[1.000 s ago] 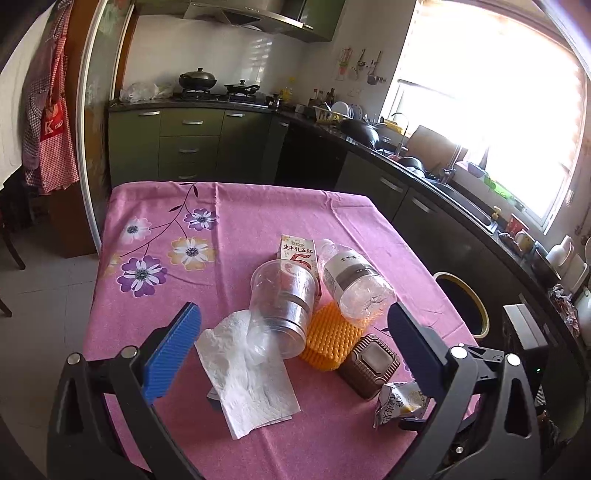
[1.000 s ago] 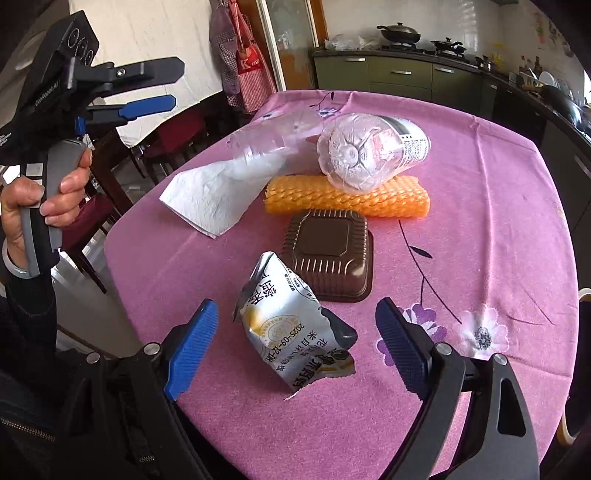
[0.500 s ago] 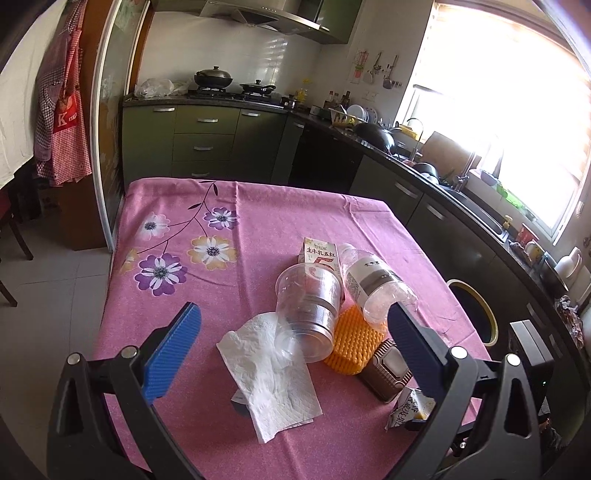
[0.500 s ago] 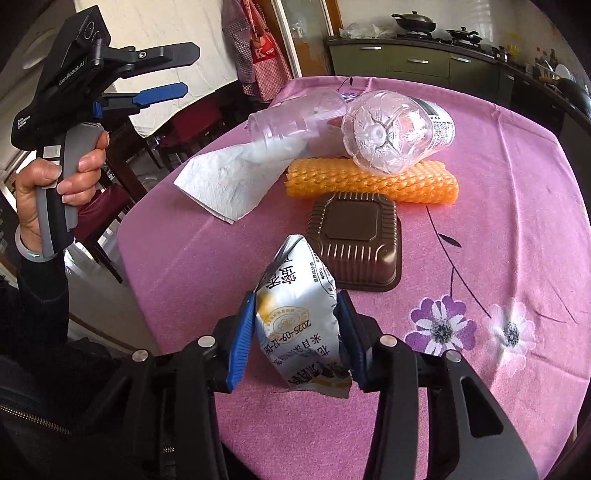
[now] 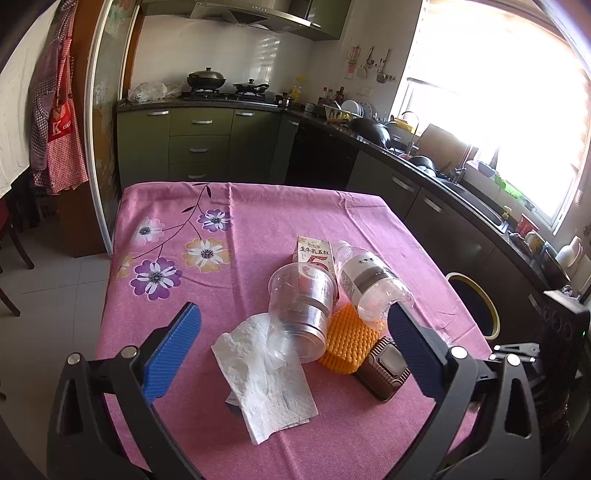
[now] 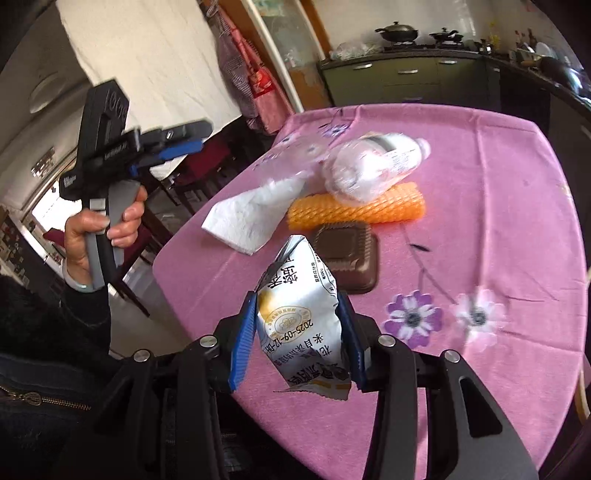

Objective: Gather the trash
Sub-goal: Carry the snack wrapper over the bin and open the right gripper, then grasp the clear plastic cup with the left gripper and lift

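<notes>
Snack bag [image 6: 301, 314], date "2025-09-12"

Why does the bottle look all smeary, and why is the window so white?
Right wrist view: the bottle and flowers are smeared by motion blur, while the snack bag in the right gripper stays sharp. Left wrist view: sunlight blows out the window; the fisheye lens bends edges.

A home kitchen is shown. Behind the table [image 5: 280, 214], green cabinets [image 5: 199, 144] are topped by a stove [image 5: 225, 94] with pans under a hood [image 5: 251, 16]. An apron [image 5: 55, 122] is hung left of the table; a sink [image 5: 469, 192] is set to its right.
</notes>
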`<action>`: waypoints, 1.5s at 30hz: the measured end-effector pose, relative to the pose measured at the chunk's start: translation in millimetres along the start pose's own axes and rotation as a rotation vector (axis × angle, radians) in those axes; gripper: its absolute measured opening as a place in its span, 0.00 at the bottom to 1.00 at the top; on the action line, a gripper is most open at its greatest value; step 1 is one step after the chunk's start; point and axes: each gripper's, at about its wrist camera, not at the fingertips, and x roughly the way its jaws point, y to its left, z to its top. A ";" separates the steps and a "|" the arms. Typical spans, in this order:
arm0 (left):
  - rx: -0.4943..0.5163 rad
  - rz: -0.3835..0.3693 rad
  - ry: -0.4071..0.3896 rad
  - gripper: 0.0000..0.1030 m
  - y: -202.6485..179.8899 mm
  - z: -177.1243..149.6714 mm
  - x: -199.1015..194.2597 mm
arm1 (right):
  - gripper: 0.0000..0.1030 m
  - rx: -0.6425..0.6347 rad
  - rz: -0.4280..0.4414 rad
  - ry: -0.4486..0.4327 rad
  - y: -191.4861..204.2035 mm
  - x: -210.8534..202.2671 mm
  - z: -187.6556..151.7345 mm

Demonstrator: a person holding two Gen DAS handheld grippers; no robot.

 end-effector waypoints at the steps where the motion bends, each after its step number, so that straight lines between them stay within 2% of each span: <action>1: 0.001 -0.001 0.001 0.93 -0.4 0.0 0.5 | 0.41 0.026 -0.068 -0.024 -13.4 -11.6 2.7; 4: 0.003 -0.003 0.003 0.93 -1.3 -0.3 1.3 | 0.42 0.149 -0.242 -0.080 -67.6 -44.2 7.9; 7: 0.009 -0.002 0.014 0.93 -4.1 0.1 4.2 | 0.42 0.313 -0.459 -0.072 -137.7 -65.5 4.6; 10: 0.017 0.000 0.023 0.93 -7.7 -0.1 6.8 | 0.42 0.442 -0.587 -0.034 -201.3 -73.7 -10.2; 15: 0.024 0.007 0.037 0.93 -12.8 0.8 11.6 | 0.44 0.584 -0.678 -0.004 -271.6 -75.5 -29.4; 16: 0.025 0.007 0.041 0.93 -13.9 1.1 13.2 | 0.48 0.605 -0.695 -0.006 -281.8 -76.0 -32.2; 17: 0.026 0.004 0.047 0.93 -15.0 1.5 14.9 | 0.65 0.624 -0.724 -0.003 -290.1 -76.6 -34.4; 18: 0.028 0.001 0.055 0.93 -16.8 1.9 17.1 | 0.73 0.639 -0.761 -0.010 -295.2 -77.5 -37.4; 19: 0.031 0.001 0.062 0.93 -18.2 1.9 19.0 | 0.76 0.646 -0.781 -0.019 -298.1 -78.5 -39.9; 25: 0.064 0.018 0.103 0.93 -23.5 7.0 34.2 | 0.76 0.654 -0.762 -0.066 -293.0 -82.9 -46.6; 31: 0.117 0.023 0.203 0.93 -21.9 23.3 67.9 | 0.76 0.613 -0.738 -0.063 -274.3 -75.4 -44.1; 38: 0.148 0.008 0.366 0.93 -12.9 28.3 113.6 | 0.76 0.595 -0.715 -0.065 -262.6 -70.5 -43.5; 41: 0.151 -0.002 0.418 0.89 -12.3 26.8 126.6 | 0.76 0.590 -0.705 -0.059 -260.2 -64.3 -40.0; 45: 0.166 -0.012 0.484 0.72 -14.0 26.1 141.9 | 0.76 0.586 -0.694 -0.053 -259.4 -56.7 -35.7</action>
